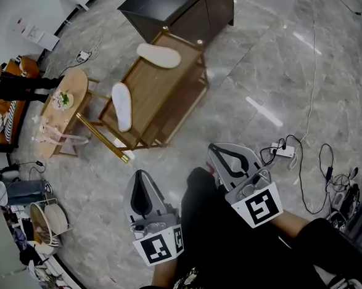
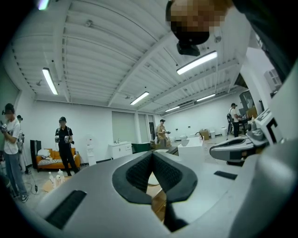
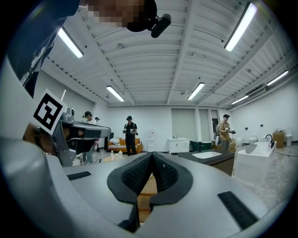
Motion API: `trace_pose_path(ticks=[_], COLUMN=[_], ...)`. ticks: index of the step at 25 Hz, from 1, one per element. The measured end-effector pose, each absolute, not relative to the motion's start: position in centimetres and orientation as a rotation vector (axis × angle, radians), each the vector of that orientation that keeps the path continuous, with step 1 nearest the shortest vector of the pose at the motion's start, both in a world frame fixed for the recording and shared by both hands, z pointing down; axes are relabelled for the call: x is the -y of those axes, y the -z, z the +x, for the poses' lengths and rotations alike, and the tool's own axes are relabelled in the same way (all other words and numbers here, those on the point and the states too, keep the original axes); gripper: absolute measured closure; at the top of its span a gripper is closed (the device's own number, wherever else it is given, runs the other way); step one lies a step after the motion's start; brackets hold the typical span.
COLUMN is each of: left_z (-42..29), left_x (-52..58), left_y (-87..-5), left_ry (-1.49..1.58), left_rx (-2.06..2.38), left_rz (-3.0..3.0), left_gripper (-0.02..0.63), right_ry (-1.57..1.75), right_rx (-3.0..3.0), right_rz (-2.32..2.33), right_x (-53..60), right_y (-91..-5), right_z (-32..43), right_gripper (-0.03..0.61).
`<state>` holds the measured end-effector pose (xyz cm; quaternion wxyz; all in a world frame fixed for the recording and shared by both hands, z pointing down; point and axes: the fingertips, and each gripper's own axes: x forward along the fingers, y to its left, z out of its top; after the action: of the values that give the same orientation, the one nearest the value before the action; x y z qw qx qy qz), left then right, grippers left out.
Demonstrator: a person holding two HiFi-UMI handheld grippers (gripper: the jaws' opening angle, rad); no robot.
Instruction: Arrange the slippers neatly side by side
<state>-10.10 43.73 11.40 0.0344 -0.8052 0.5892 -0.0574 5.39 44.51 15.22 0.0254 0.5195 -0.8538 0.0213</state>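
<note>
Two white slippers lie apart on a low wooden table (image 1: 171,103) in the head view. One slipper (image 1: 159,55) rests across the far end. The other slipper (image 1: 122,106) lies lengthwise near the table's left edge. My left gripper (image 1: 139,176) is held above the floor, short of the table's near corner, shut and empty. My right gripper (image 1: 214,149) hangs to the right of it, also shut on nothing. In the left gripper view the black pads (image 2: 139,172) meet, with wood showing below them. The pads (image 3: 135,176) in the right gripper view are pressed together too.
A dark cabinet with a white basin (image 1: 178,8) stands beyond the wooden table. A round side table (image 1: 63,105) with flowers stands to its left. A power strip with cables (image 1: 285,151) lies on the marble floor at right. Baskets (image 1: 46,221) stand at lower left. People (image 3: 129,135) stand far off.
</note>
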Motion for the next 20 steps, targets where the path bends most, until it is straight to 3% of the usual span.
trace_pose_path(ticks=[20], left_z=[-9.7], left_x=[-41.4], left_y=[-12.8], left_ry=[0.196], left_rx=[-1.776], left_rz=[-2.516], left_gripper=[0.614], right_ry=[0.011], right_rx=[2.562], right_rz=[1.738], right_x=[-42.9], right_y=[-15.0], right_z=[6.9], right_gripper=[0.580])
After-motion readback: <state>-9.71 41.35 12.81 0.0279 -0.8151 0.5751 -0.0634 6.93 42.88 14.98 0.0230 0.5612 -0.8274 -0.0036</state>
